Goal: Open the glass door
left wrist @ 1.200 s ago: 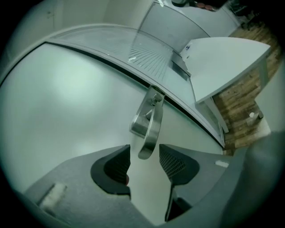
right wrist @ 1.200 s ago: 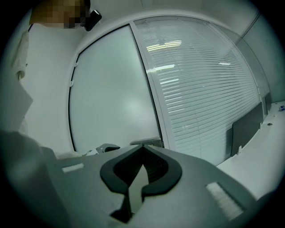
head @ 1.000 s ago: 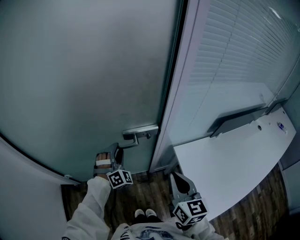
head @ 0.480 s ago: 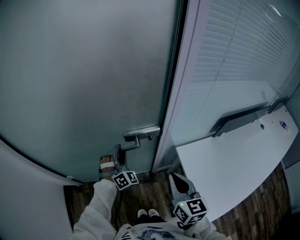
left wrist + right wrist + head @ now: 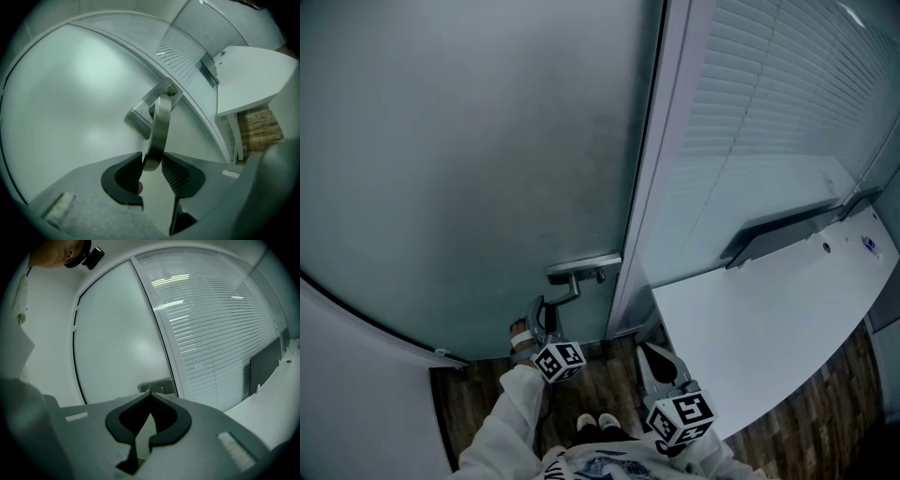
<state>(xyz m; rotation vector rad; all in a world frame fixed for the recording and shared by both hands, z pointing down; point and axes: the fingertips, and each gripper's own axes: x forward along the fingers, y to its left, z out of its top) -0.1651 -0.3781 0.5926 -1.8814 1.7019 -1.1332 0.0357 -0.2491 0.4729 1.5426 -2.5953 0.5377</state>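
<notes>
The frosted glass door [image 5: 469, 169] fills the left of the head view, with its metal handle [image 5: 572, 281] by the right edge. My left gripper [image 5: 546, 314] reaches up to the lever's free end. In the left gripper view the lever [image 5: 159, 126] runs down between the jaws, which are closing, and both pads press on its tip at my left gripper [image 5: 151, 161]. My right gripper [image 5: 661, 361] hangs back near my body, shut and holding nothing. In the right gripper view my right gripper [image 5: 150, 392] faces the handle plate [image 5: 157, 386] from a distance.
A pale door frame [image 5: 656, 187] separates the door from a glass partition with blinds [image 5: 769, 122]. A white desk [image 5: 769, 319] juts out at the right, with a dark bar [image 5: 778, 234] along its back. Below are wooden floor [image 5: 609, 375] and my shoes [image 5: 598, 424].
My left gripper has shifted right and down under the handle, rolled, and its jaws have closed onto the lever. The right gripper has stayed put.
</notes>
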